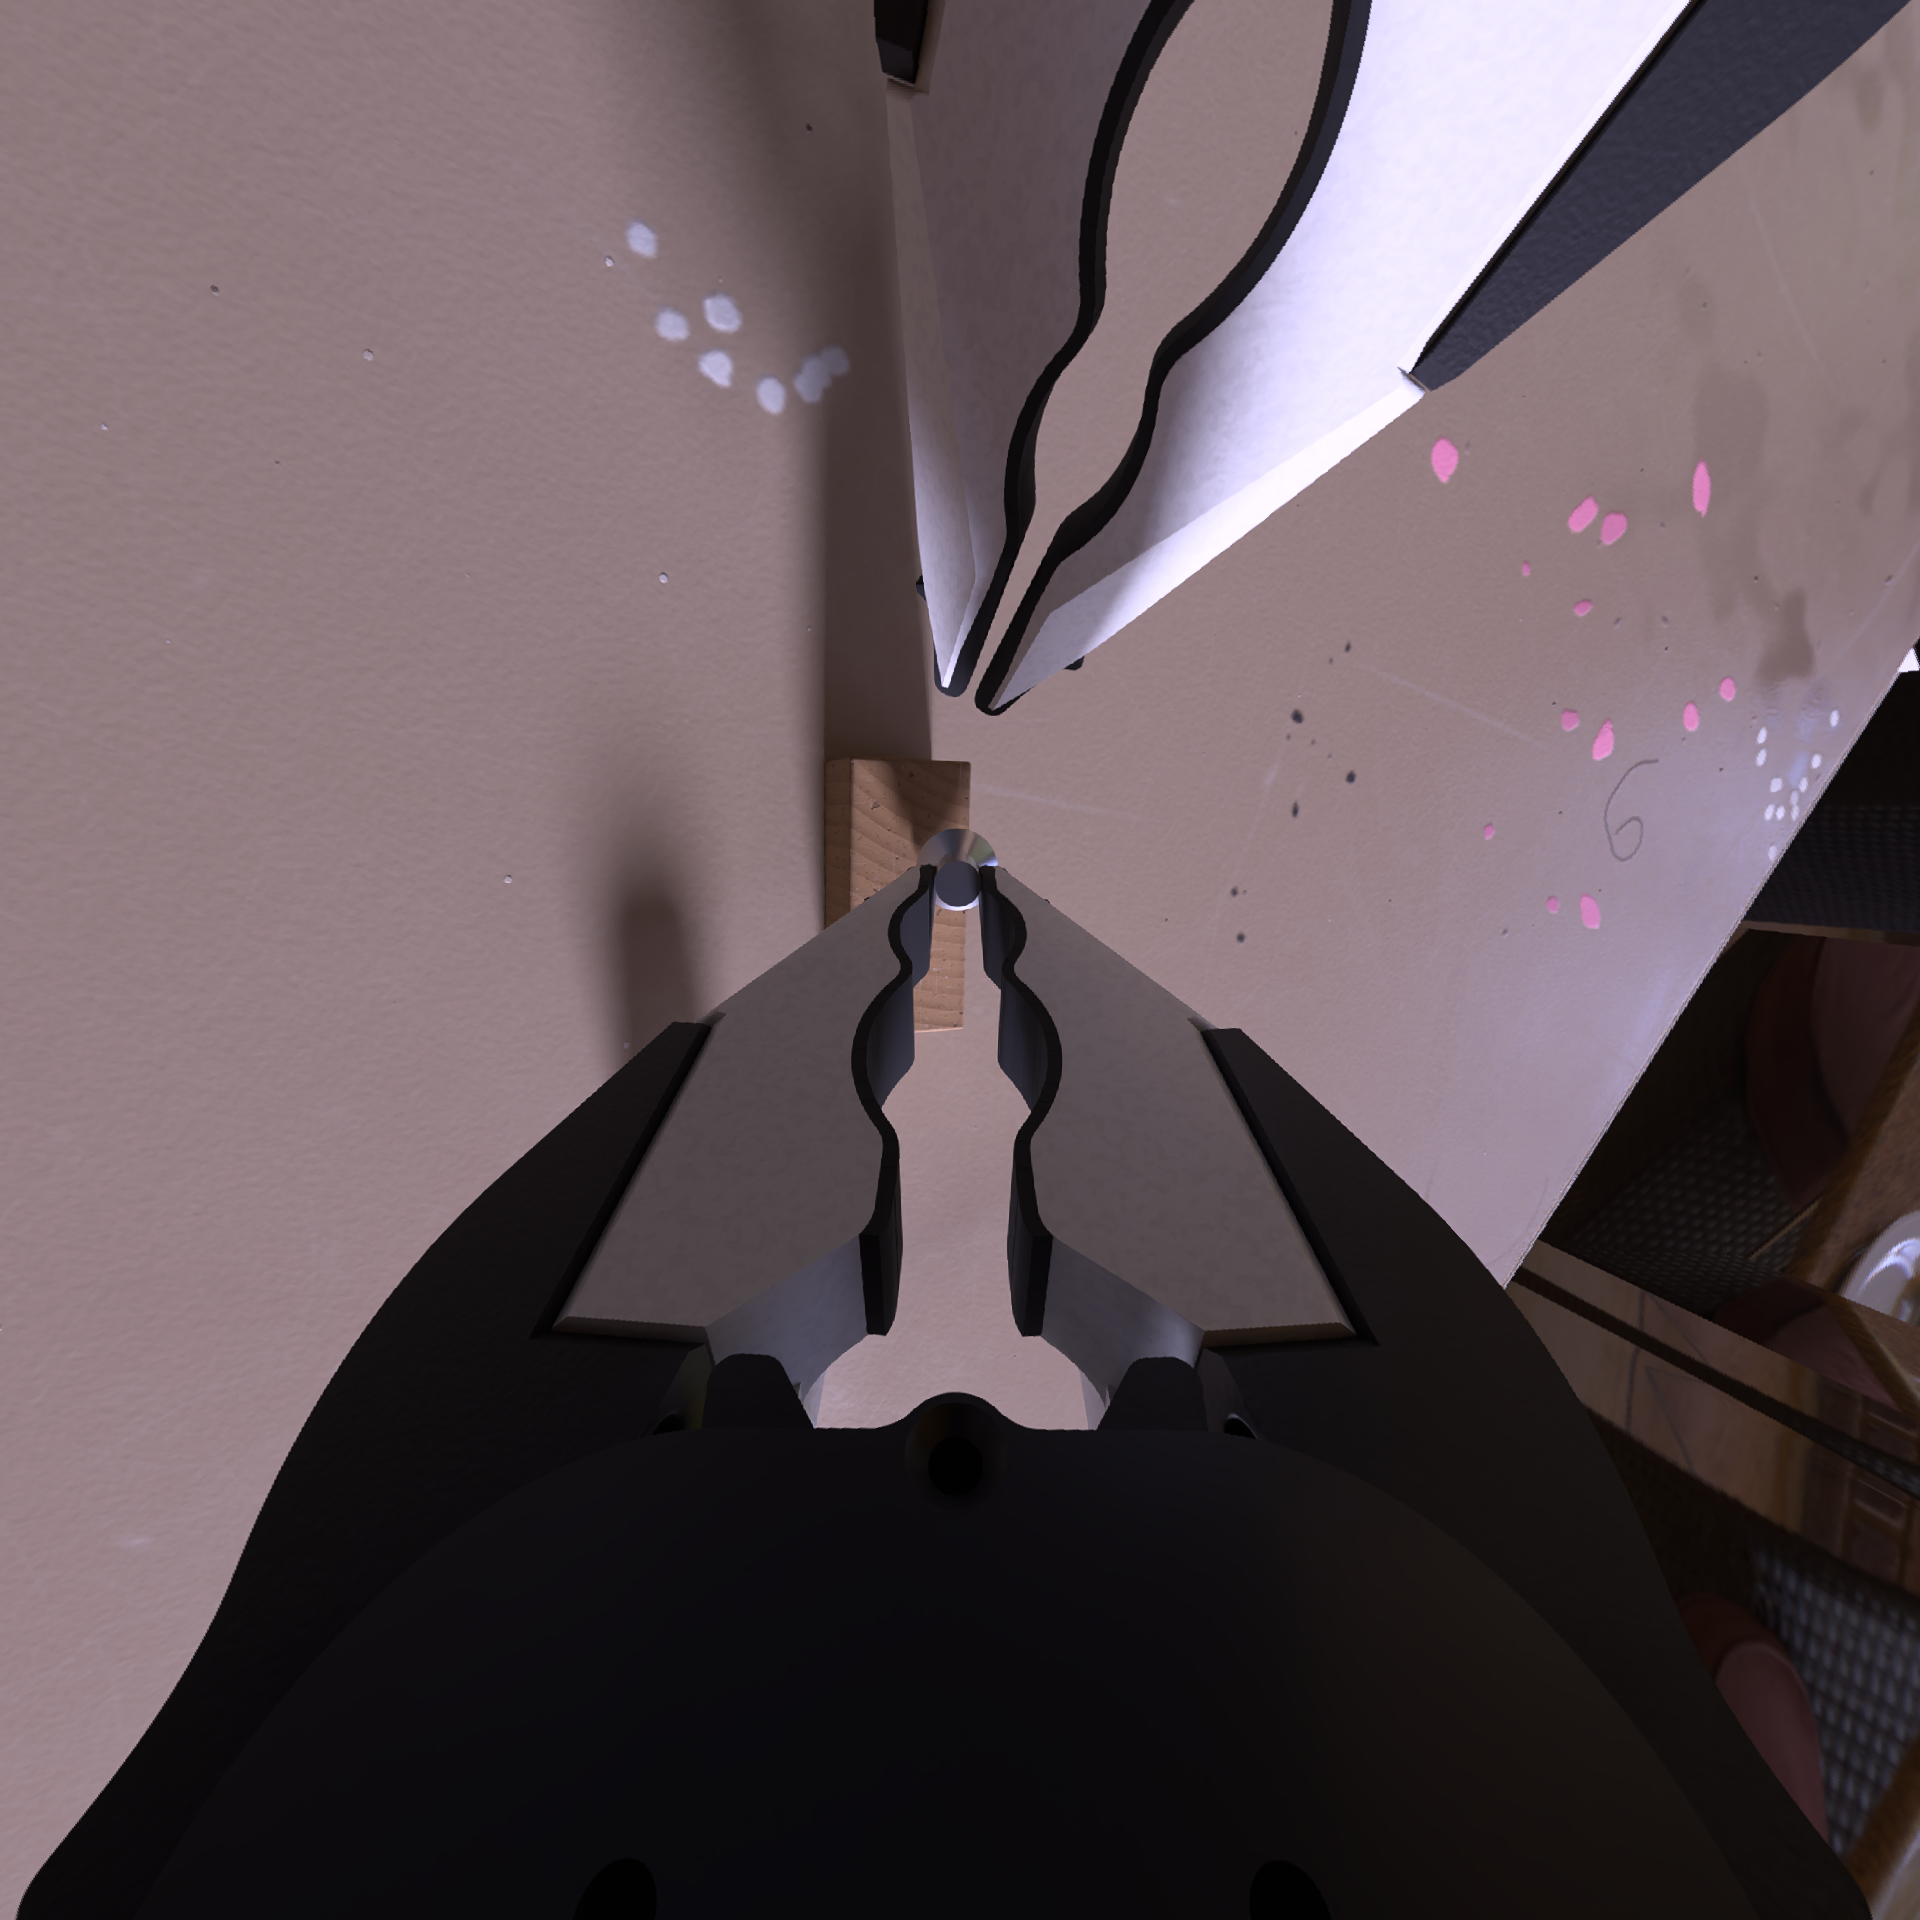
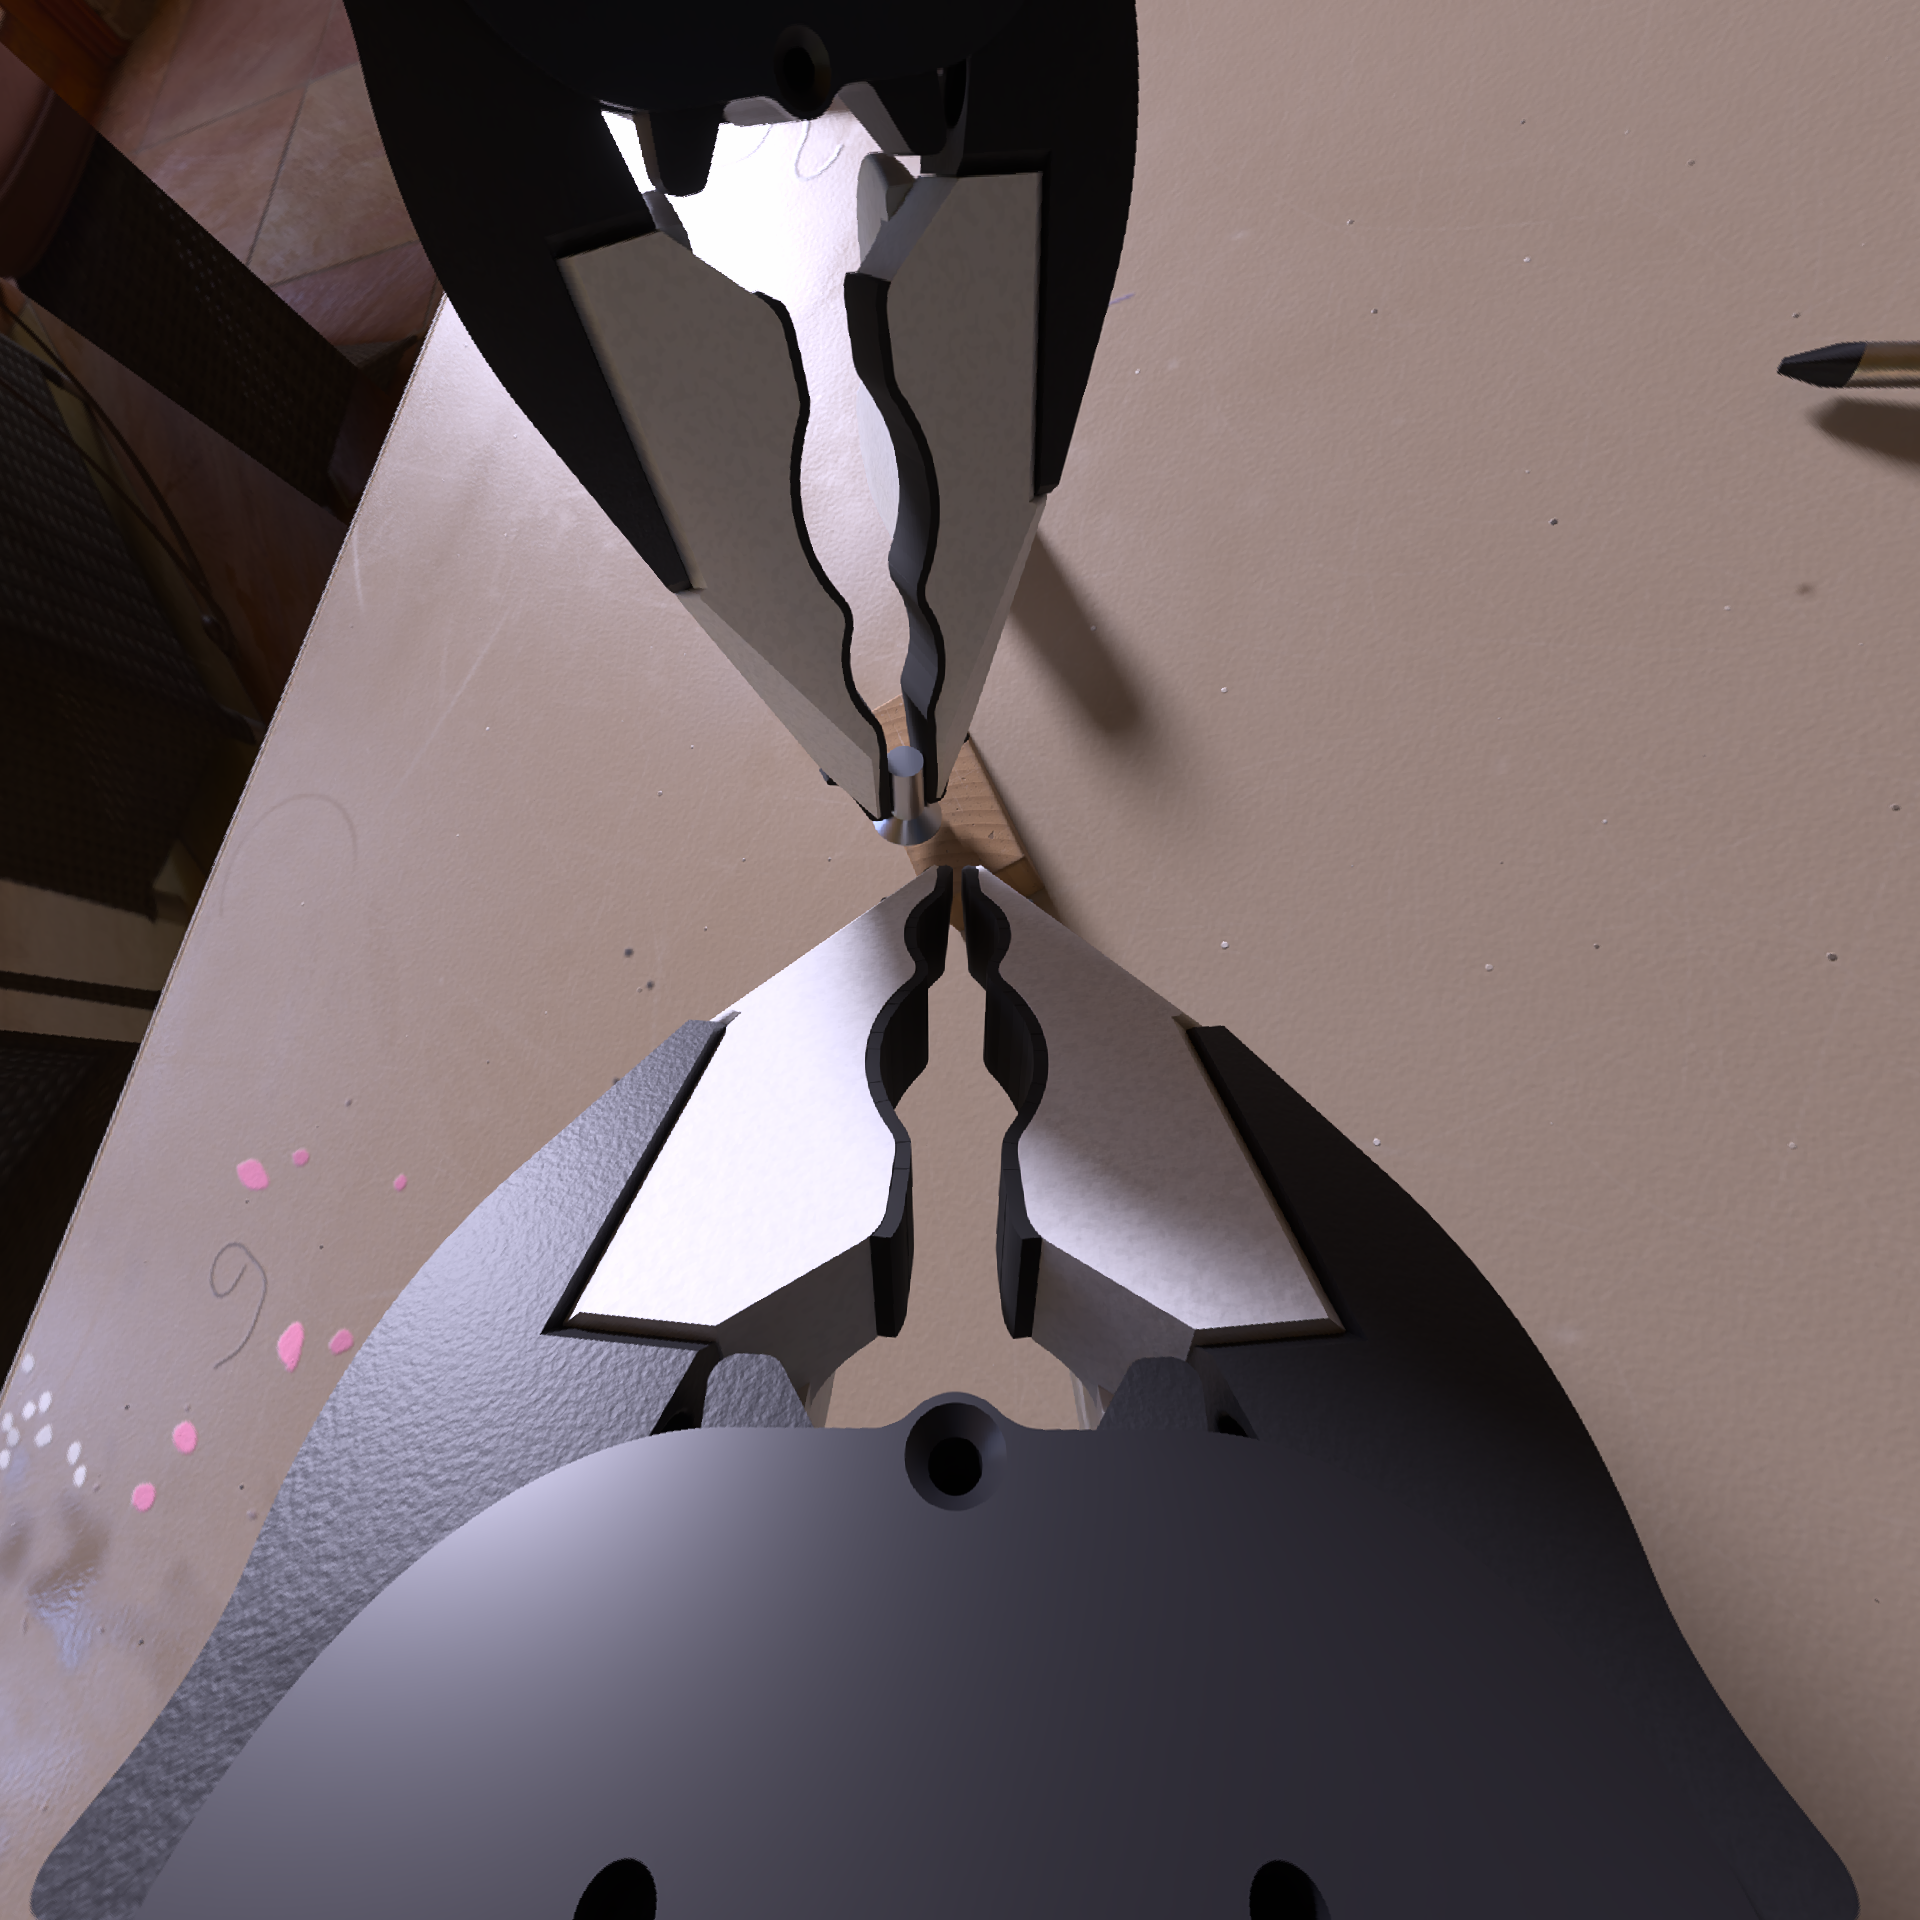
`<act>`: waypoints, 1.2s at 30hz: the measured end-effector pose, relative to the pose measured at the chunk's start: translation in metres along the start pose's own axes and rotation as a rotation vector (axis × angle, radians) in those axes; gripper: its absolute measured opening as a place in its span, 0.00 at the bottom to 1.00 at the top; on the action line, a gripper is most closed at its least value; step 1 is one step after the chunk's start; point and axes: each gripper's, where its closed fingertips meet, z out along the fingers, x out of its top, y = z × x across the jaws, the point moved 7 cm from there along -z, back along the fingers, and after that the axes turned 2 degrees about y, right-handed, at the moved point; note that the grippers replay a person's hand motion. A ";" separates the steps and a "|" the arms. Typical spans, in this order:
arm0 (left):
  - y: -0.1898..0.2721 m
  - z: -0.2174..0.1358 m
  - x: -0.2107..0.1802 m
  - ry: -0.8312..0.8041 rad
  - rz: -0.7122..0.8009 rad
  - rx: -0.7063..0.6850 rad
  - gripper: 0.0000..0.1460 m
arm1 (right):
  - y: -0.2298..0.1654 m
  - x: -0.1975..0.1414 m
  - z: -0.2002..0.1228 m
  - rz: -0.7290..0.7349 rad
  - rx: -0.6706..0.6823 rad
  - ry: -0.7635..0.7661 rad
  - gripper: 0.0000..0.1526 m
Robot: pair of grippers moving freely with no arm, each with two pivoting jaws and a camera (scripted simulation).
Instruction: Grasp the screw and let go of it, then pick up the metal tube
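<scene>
A small silver screw is pinched between the fingertips of my left gripper, which is shut on it, flared head pointing away from the gripper. It is held just above a small wooden block on the beige table. In the right wrist view the left gripper comes in from the top with the screw in its tips. My right gripper is shut and empty, tip to tip with the left one, a short gap apart. It also shows in the left wrist view. A thin rod with a dark pointed tip lies at the far right edge.
The wooden block lies under both pairs of tips. The table edge runs diagonally at the left of the right wrist view, with dark wicker furniture beyond it. Pink and white paint spots mark the tabletop.
</scene>
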 end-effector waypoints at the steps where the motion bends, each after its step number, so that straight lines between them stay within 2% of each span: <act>1: 0.000 0.000 0.001 0.000 0.001 0.003 0.05 | 0.000 0.000 0.000 -0.001 -0.002 -0.001 0.01; 13: -0.001 0.001 0.003 0.007 0.013 0.016 0.05 | 0.000 -0.001 -0.001 -0.012 -0.013 -0.017 0.08; 17: -0.002 0.001 0.003 0.010 0.001 0.004 0.05 | 0.001 0.000 -0.002 -0.019 -0.011 -0.020 0.03; 36: -0.002 0.001 0.005 0.007 -0.020 0.017 0.05 | 0.002 -0.004 -0.008 0.010 -0.008 -0.039 0.02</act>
